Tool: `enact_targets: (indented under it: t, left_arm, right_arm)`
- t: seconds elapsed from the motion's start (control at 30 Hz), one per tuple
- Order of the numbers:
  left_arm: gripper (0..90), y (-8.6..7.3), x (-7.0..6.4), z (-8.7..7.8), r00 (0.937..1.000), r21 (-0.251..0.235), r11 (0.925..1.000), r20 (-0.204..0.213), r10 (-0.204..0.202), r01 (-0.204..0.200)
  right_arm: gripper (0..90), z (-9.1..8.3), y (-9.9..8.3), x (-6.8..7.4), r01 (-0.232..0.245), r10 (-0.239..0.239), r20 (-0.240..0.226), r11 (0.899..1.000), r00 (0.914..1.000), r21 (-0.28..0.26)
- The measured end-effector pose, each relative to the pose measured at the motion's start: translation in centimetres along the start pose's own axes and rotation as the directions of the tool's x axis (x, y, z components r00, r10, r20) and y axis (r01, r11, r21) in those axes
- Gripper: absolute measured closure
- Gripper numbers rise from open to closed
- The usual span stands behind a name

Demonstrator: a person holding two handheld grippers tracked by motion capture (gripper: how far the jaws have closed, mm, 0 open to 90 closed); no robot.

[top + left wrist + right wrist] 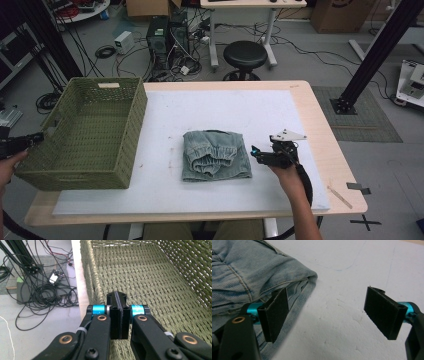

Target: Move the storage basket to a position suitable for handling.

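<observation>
grey floor (310, 60) strewn with cables (100, 52), a black round stool (245, 54), computer towers (165, 35), and a white desk (250, 4) behind.

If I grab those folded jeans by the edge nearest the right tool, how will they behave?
The folded jeans are soft denim in loose layers, so they will probably droop and may unfold when lifted by one edge. The right tool stands open at that edge; a pinch there may catch only the top layers. Pushed on the white mat, they would likely bunch rather than slide.
</observation>
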State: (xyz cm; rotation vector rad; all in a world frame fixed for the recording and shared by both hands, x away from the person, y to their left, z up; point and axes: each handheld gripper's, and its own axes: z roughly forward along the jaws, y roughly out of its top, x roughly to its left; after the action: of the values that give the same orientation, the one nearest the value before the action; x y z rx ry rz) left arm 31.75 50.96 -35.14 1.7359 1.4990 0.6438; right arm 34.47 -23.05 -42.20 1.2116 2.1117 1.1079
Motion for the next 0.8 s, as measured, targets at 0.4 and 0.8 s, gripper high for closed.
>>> enact_targets:
  t: [0.4,0.8]
  left_arm:
    - [89.8,0.35,0.23,0.47,1.0000,0.002,1.0000,0.007,-0.001,0.001]
    - [79.9,0.55,-0.22,0.50,0.9995,0.018,0.9993,0.010,0.031,-0.032]
  right_arm:
    - [20.4,-0.14,-0.22,-0.25,-0.008,0.007,0.004,1.000,1.0000,0.005]
    - [20.4,0.05,-0.18,-0.13,-0.005,0.005,0.000,1.000,1.0000,0.007]
